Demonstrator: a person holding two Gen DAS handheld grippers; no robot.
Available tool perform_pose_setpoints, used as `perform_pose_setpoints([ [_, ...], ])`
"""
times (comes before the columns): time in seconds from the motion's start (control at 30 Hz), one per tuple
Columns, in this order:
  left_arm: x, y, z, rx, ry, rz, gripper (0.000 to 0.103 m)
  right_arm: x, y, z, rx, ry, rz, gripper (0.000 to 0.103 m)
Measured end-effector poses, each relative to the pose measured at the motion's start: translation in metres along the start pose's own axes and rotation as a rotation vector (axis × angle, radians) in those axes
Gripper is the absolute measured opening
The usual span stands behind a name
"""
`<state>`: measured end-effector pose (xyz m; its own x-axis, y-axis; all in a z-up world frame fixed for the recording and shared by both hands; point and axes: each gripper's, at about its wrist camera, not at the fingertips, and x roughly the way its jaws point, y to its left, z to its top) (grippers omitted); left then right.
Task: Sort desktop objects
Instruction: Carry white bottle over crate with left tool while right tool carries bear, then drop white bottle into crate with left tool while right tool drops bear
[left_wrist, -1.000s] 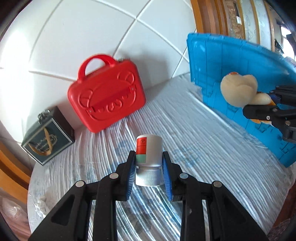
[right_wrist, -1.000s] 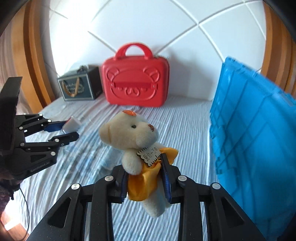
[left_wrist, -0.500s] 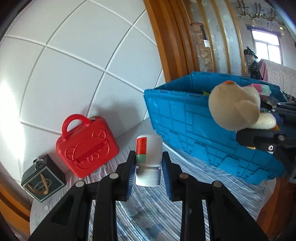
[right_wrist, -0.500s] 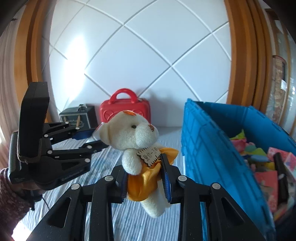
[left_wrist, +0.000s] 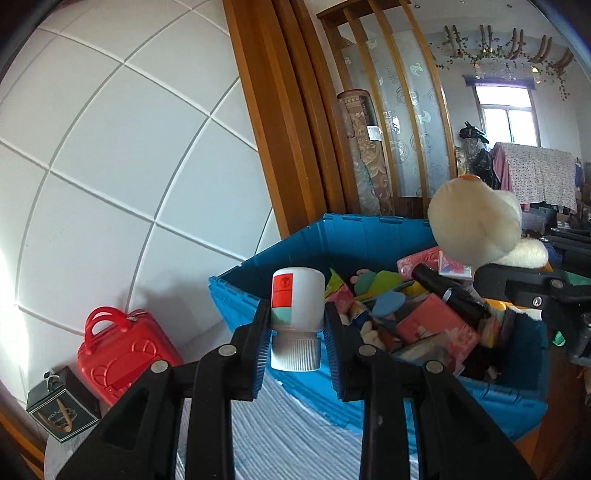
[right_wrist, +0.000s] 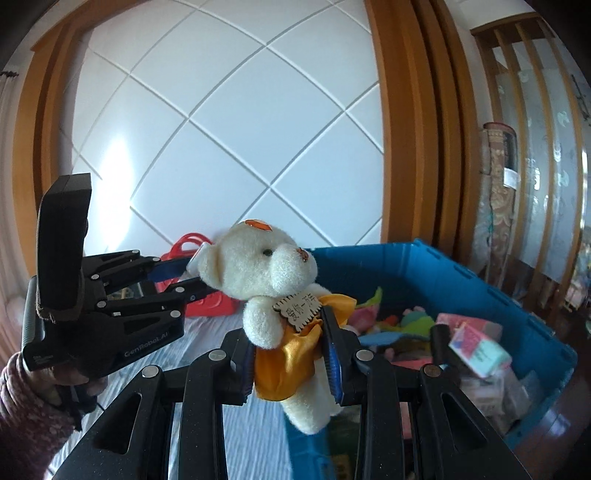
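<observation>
My left gripper (left_wrist: 296, 334) is shut on a white bottle (left_wrist: 296, 317) with a red and teal label and a ribbed cap, held in the air at the near-left corner of the blue crate (left_wrist: 332, 236). My right gripper (right_wrist: 290, 352) is shut on a cream teddy bear (right_wrist: 266, 273) in a yellow satin dress, held above the crate's left edge (right_wrist: 413, 266). The bear (left_wrist: 476, 225) also shows in the left wrist view, over the crate. The left gripper (right_wrist: 192, 275) shows in the right wrist view, left of the bear.
The blue crate holds several colourful toys and boxes (left_wrist: 424, 317). A red toy suitcase (left_wrist: 122, 350) and a dark gift box (left_wrist: 61, 410) stand against the white tiled wall (left_wrist: 129, 166). Striped cloth (left_wrist: 295, 435) covers the table. Wooden posts (left_wrist: 291, 110) rise behind the crate.
Both grippers have risen and swung toward the blue crate with their objects. The crate's inside has come into view, and the suitcase and gift box have dropped to the lower left.
</observation>
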<state>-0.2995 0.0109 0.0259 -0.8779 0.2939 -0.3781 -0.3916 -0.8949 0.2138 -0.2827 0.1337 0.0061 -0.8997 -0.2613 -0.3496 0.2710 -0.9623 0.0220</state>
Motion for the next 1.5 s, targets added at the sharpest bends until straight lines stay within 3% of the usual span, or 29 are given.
perform_pose_setpoints([
  [0.23,0.028,-0.066,0.033,0.019,-0.007,-0.023,0.027,-0.014,-0.074,0.000,0.065,0.003,-0.030,0.031],
  [0.6,0.063,-0.118,0.066,0.048,0.000,-0.032,0.027,-0.016,-0.150,0.000,0.128,-0.004,-0.060,0.031],
  [1.0,0.099,-0.133,0.085,0.056,0.032,-0.001,0.027,0.013,-0.198,0.009,0.169,0.004,-0.073,0.031],
  [1.5,0.130,-0.130,0.094,0.039,0.062,0.043,0.027,0.051,-0.222,0.021,0.209,0.030,-0.076,0.033],
])
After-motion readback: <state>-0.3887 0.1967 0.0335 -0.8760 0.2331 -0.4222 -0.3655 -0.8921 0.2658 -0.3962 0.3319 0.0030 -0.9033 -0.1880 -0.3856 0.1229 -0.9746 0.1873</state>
